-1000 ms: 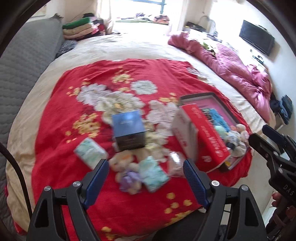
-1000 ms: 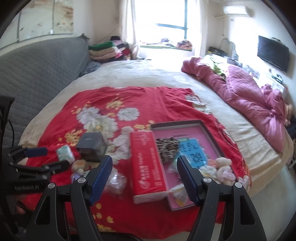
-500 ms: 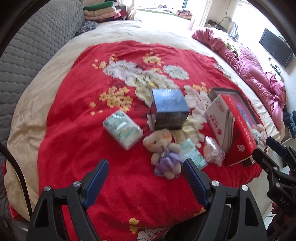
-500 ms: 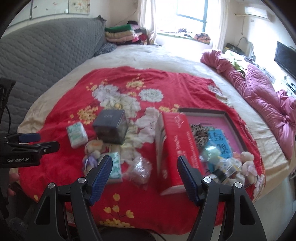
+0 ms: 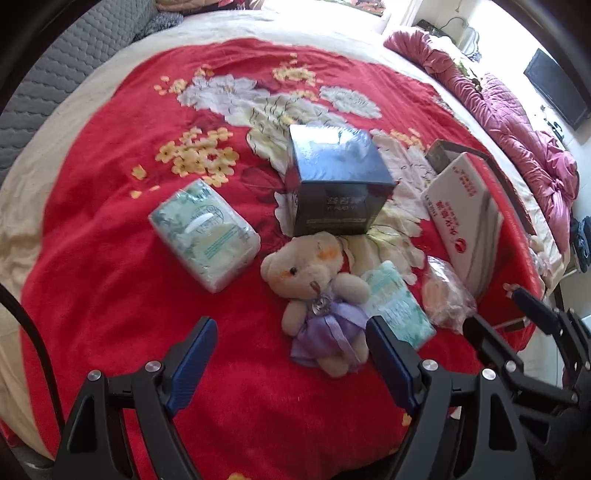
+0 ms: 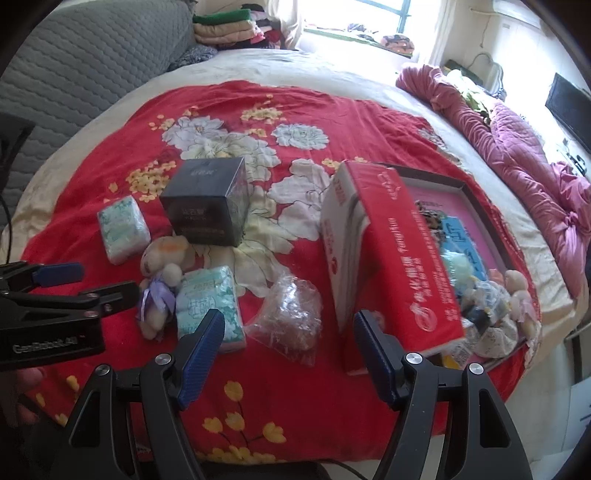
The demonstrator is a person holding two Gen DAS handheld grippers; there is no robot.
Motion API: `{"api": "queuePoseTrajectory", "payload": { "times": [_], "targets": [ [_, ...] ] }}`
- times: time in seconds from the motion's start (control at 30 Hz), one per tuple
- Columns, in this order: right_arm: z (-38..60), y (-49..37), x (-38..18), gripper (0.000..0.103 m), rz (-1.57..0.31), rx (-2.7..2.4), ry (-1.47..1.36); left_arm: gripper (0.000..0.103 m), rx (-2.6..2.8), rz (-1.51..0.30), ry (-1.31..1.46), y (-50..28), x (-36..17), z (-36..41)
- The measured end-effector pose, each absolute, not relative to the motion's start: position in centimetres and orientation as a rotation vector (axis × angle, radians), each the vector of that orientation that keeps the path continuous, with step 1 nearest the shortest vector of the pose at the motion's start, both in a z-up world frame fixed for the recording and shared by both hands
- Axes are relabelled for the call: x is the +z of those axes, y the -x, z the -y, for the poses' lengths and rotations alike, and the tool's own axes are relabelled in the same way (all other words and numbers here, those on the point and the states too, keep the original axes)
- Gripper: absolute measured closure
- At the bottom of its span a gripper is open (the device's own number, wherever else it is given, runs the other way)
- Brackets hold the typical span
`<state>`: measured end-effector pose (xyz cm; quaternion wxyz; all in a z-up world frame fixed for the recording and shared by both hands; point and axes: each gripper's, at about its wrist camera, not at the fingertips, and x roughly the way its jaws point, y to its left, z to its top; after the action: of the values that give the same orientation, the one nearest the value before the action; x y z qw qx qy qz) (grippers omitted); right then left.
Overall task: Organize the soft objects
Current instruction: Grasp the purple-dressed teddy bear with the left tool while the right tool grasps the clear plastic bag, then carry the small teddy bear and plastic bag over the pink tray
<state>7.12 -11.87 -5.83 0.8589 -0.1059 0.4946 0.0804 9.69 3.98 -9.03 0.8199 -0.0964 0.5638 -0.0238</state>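
Observation:
A cream teddy bear in a purple dress (image 5: 320,295) lies on the red floral blanket, just beyond my open, empty left gripper (image 5: 291,354); it also shows in the right wrist view (image 6: 160,278). Two green tissue packs (image 5: 203,234) (image 5: 397,304) lie either side of it. A clear plastic bag (image 6: 288,317) lies just ahead of my open, empty right gripper (image 6: 290,343). A dark-framed pink tray (image 6: 469,195) at right holds several soft items.
A dark blue box (image 5: 336,181) stands behind the bear. A red and white carton (image 6: 388,251) leans on the tray. A crumpled pink quilt (image 6: 517,147) lies at far right, folded clothes (image 6: 229,26) at the back, a grey headboard (image 6: 92,55) at left.
Both grippers have moved forward and down toward the bed; the bear, tissue packs and bag now sit closer and larger in view. Both stay open.

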Motion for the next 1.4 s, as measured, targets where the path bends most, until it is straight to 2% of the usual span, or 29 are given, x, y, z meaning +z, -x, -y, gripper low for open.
{"api": "queuePoseTrajectory", "payload": {
  "times": [0.33, 0.4, 0.5, 0.6, 0.67, 0.7, 0.73, 0.77, 0.8, 0.9, 1.03, 1.4],
  "targets": [
    [11.0, -9.2, -9.0, 0.029, -1.107, 0.086, 0.234, 0.021, -0.11, -1.261, 0.322, -12.6, -12.0, -4.7],
    [10.6, -9.6, -9.7, 0.029, -1.12, 0.071, 0.252, 0.016, -0.116, -1.277, 0.355, -13.1, -12.8, -4.9],
    [10.3, -10.0, -10.3, 0.03, -1.123, 0.052, 0.253, 0.015, -0.123, -1.283, 0.387, -13.5, -13.5, -5.0],
    [10.2, -10.6, -11.0, 0.039, -1.147, 0.052, 0.234, 0.015, -0.127, -1.268, 0.395, -13.6, -13.7, -4.8],
    [10.3, -10.9, -11.7, 0.046, -1.167, 0.034, 0.236, 0.019, -0.133, -1.26, 0.386, -13.8, -13.8, -4.5],
    [10.5, -11.1, -12.2, 0.047, -1.187, 0.034, 0.225, 0.026, -0.137, -1.255, 0.389, -13.9, -13.8, -4.4],
    [10.6, -11.1, -12.3, 0.048, -1.187, 0.035, 0.215, 0.039, -0.149, -1.247, 0.404, -13.9, -13.7, -4.4],
    [10.6, -11.1, -12.2, 0.05, -1.18, 0.036, 0.215, 0.046, -0.169, -1.24, 0.43, -13.9, -13.7, -4.3],
    [10.6, -11.1, -12.1, 0.051, -1.176, 0.04, 0.214, 0.06, -0.192, -1.242, 0.45, -13.9, -13.7, -4.1],
    [11.0, -10.9, -11.2, 0.053, -1.158, 0.064, 0.182, 0.061, -0.198, -1.236, 0.434, -14.1, -13.5, -3.6],
    [11.3, -10.0, -9.4, 0.053, -1.115, 0.107, 0.157, 0.069, -0.193, -1.212, 0.451, -13.9, -13.0, -3.9],
    [12.7, -8.1, -2.8, 0.053, -0.972, 0.193, 0.068, 0.069, -0.157, -1.109, 0.332, -10.8, -7.4, -3.6]
  ]
}}
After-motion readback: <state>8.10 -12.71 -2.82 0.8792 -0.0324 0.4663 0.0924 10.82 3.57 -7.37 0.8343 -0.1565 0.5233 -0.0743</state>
